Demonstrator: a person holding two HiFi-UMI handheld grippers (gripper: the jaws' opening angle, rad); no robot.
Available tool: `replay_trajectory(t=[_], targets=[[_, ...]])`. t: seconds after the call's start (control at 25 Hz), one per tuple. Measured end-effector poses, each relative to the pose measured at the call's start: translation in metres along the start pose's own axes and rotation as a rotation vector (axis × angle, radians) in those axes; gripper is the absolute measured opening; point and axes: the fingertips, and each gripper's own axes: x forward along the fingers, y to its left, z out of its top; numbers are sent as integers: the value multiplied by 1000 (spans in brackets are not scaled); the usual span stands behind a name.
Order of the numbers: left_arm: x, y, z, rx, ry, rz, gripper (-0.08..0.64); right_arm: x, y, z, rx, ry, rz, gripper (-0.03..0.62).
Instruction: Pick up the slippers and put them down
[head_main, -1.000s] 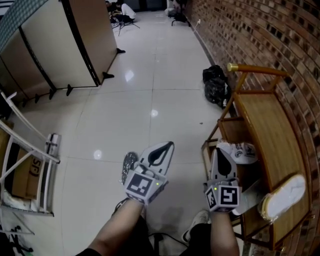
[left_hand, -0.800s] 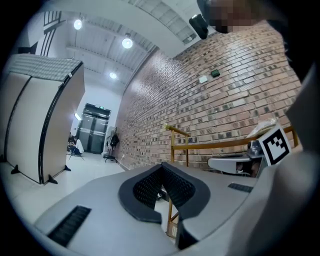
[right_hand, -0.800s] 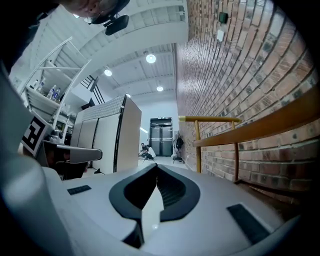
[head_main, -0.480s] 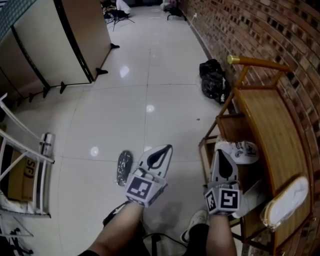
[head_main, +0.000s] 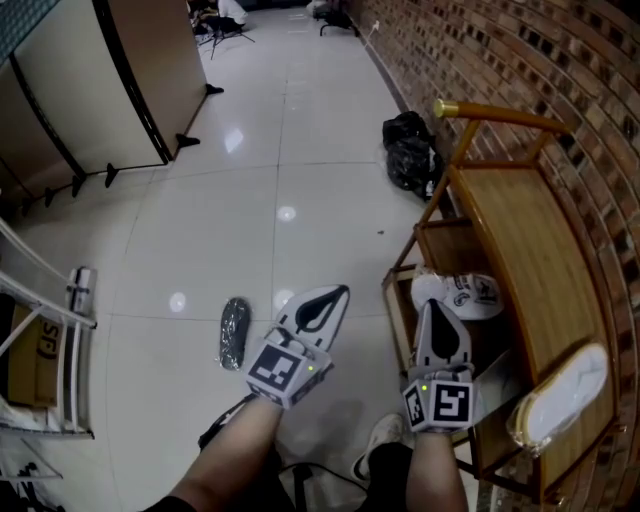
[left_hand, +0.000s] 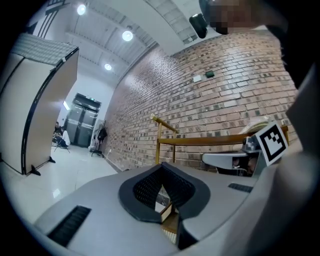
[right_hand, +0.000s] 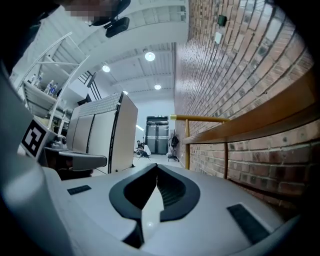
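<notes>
A dark slipper (head_main: 234, 333) lies flat on the pale floor tiles, just left of my left gripper (head_main: 322, 305), which is shut, empty and held above the floor. A white slipper (head_main: 560, 395) lies on the top of the wooden rack (head_main: 505, 225) at the right. My right gripper (head_main: 441, 318) is shut and empty, and points at the rack's lower shelf, where a white shoe (head_main: 462, 294) lies. In the left gripper view the shut jaws (left_hand: 162, 192) face the rack and the brick wall. In the right gripper view the shut jaws (right_hand: 152, 192) look down the corridor.
A black bag (head_main: 408, 152) lies on the floor by the brick wall beyond the rack. A beige partition on feet (head_main: 120, 80) stands at the far left, with a white metal frame (head_main: 40, 290) nearer. My feet (head_main: 378, 440) are below the grippers.
Both grippers have sunk a little and stayed shut. The dark slipper, half hidden behind the left gripper before, now shows whole to its left.
</notes>
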Motion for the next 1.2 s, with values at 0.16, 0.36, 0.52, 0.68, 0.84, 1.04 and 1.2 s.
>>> replay_trajectory(t=[0.16, 0.36, 0.52, 0.68, 0.84, 1.04, 1.2], targets=[[16, -2, -3, -35, 14, 17, 2, -12, -5, -3, -19, 16, -7, 11], [38, -20, -9, -132, 27, 2, 2, -24, -9, -4, 8, 26, 16, 11], [52, -34, -20, -180, 49, -27, 2, -31, -14, -6, 10, 33, 24, 11], [68, -43, -45, -396, 90, -64, 3, -35, -21, -11, 0, 45, 26, 11], [79, -42, -73, -919, 117, -135, 61, -36, -29, -13, 4, 49, 15, 11], [90, -58, -83, -1173, 134, -272, 148, -38, -32, -13, 10, 48, 17, 11], [99, -68, -102, -1167, 210, -261, 213, -39, -30, -11, 7, 20, 20, 11]])
